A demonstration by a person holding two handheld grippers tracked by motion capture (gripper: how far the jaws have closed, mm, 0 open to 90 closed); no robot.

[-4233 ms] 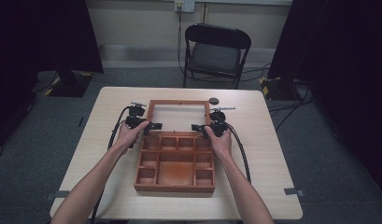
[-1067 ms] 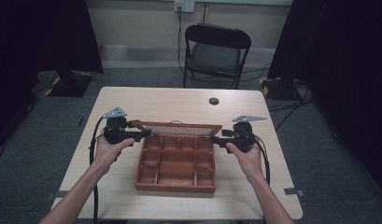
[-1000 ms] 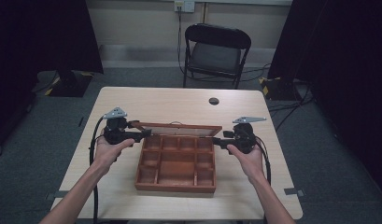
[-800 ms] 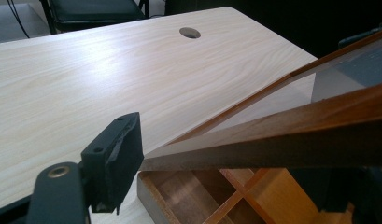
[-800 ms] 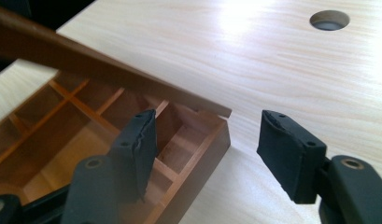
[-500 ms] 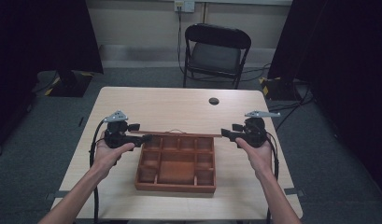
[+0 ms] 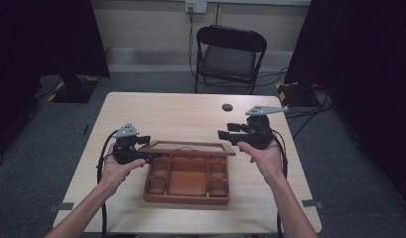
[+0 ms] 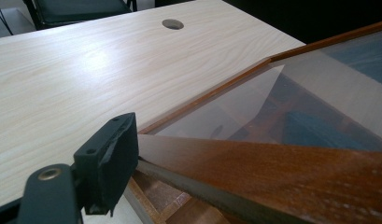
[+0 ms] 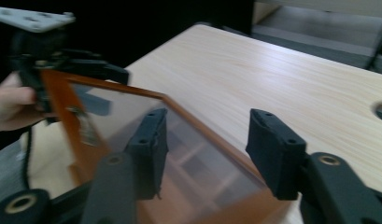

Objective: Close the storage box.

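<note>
Lid-closing looks like the step in hand: the glass-paned wooden lid (image 7: 188, 147) of the brown wooden compartment box (image 7: 185, 176) hangs low over the box, hinged along its far edge and nearly flat, with the near compartments uncovered in the high view. The box sits at the near middle of the pale wooden table (image 7: 156, 111).

At the box's left end, the left gripper (image 7: 153, 155) has one black pad (image 8: 111, 161) right beside the lid's frame; its jaws have just been opening, and I cannot tell whether they pinch the frame. The right gripper (image 7: 225, 135) hovers off the box's right end, jaws apart and just been narrowing, with nothing pressed between them; the lid lies beyond them in its own view.

Next, I judge, the left hand must ease the lid onto the box rim without letting it drop.
</note>
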